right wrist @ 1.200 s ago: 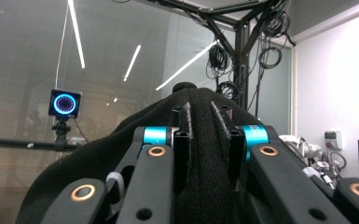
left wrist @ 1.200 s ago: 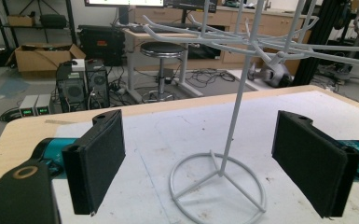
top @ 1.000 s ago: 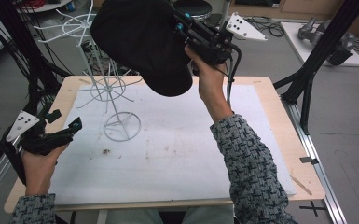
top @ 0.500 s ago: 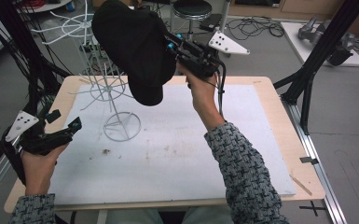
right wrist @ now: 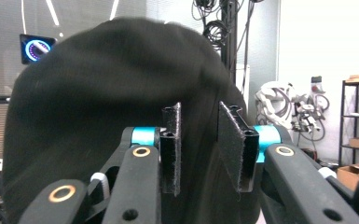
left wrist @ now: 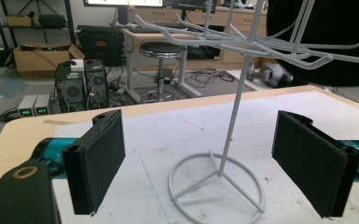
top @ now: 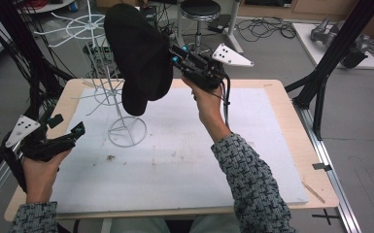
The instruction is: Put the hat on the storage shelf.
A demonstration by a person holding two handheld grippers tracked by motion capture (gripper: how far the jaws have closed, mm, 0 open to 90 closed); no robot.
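The black fabric cap (top: 138, 56) hangs in the air above the far-left part of the table, at about eleven o'clock from the table's middle, just beside the upper arms of the white wire hat stand (top: 119, 102). The right claw (top: 175, 56) pinches its edge; in the right gripper view the two padded jaws sit close together with the dark cloth (right wrist: 121, 93) between them. No brand or lettering can be read on it. The stand's ring base rests on the white mat (top: 184, 160) covering the wooden table (top: 291, 121). At eight o'clock, the left claw (top: 65, 128) rests low with its jaws wide apart, holding nothing.
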